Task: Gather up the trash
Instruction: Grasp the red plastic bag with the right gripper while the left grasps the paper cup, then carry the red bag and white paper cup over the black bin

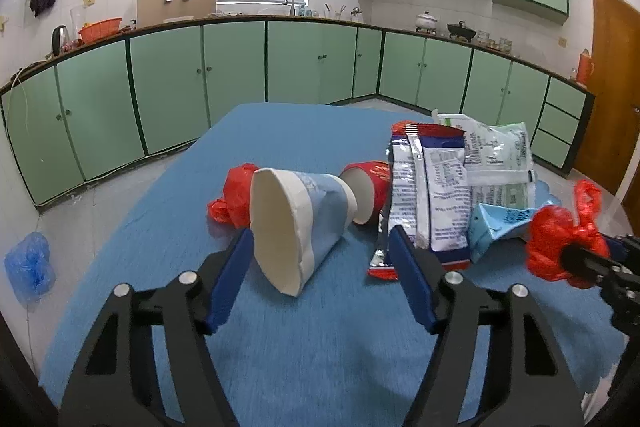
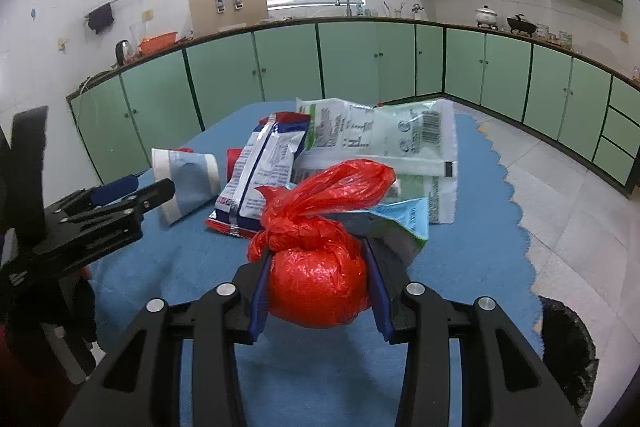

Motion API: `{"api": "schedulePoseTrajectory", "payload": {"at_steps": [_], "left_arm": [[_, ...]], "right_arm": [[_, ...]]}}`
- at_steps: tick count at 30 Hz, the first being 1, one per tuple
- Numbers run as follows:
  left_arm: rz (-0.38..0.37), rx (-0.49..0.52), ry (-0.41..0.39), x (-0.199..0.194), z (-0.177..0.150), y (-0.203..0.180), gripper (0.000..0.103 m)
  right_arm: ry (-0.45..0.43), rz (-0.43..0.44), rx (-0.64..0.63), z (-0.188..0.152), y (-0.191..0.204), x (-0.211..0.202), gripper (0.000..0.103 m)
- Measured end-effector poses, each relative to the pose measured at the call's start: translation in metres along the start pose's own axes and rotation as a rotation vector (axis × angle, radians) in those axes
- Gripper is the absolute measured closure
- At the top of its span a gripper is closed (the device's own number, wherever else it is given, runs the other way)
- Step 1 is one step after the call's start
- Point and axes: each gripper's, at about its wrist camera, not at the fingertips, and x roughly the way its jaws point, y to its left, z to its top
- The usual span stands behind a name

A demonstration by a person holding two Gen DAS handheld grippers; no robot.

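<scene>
A crushed white and pale blue paper cup (image 1: 296,223) lies on its side on the blue table cloth (image 1: 320,339). My left gripper (image 1: 322,239) is open and empty, its jaws on either side of the cup's near rim. Behind the cup lie a red plastic bag (image 1: 234,195) and a red paper cup (image 1: 368,193). A pile of wrappers (image 1: 444,187) and a blue carton (image 1: 500,227) lie to the right. My right gripper (image 2: 316,259) is shut on a knotted red bag (image 2: 318,283), also seen in the left wrist view (image 1: 556,247).
The cup (image 2: 186,183) and the wrapper pile (image 2: 360,147) show in the right wrist view, with my left gripper (image 2: 132,191) at the left. A blue bag (image 1: 30,263) lies on the floor left of the table. Green cabinets (image 1: 240,75) line the walls.
</scene>
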Motion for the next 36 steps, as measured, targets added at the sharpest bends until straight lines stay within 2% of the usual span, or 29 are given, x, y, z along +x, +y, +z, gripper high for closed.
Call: {"api": "schedulePoseTrajectory", "payload": {"at_steps": [6,8,9,11,13,16,25,32,36], "left_arm": [[-0.014,-0.009,0.028,0.016,0.006,0.001,0.056],[-0.024,-0.013,0.043,0.023,0.007,0.000,0.069],[-0.028,-0.016,0.050,0.025,0.007,0.000,0.073],[-0.035,-0.027,0.064,0.029,0.007,-0.001,0.090],[-0.033,-0.029,0.065,0.028,0.006,-0.001,0.098],[-0.028,-0.028,0.049,0.022,0.006,-0.004,0.101],[-0.047,-0.029,-0.047,-0.023,0.020,-0.014,0.101],[-0.139,0.007,-0.111,-0.053,0.035,-0.051,0.101],[-0.202,0.037,-0.136,-0.062,0.042,-0.083,0.101]], "right_arm": [[0.002,-0.013,0.007,0.000,-0.007,0.002,0.061],[0.002,-0.014,0.008,0.000,-0.009,0.002,0.061],[0.001,-0.016,0.008,0.000,-0.010,0.002,0.061],[0.000,-0.020,0.007,0.001,-0.011,0.002,0.061],[-0.001,-0.023,0.010,0.001,-0.013,0.002,0.061],[-0.004,-0.026,0.014,0.001,-0.015,0.000,0.061],[-0.055,-0.038,0.022,0.010,-0.021,-0.021,0.061],[-0.108,-0.067,0.062,0.019,-0.042,-0.049,0.061],[-0.132,-0.111,0.084,0.017,-0.060,-0.065,0.061]]}}
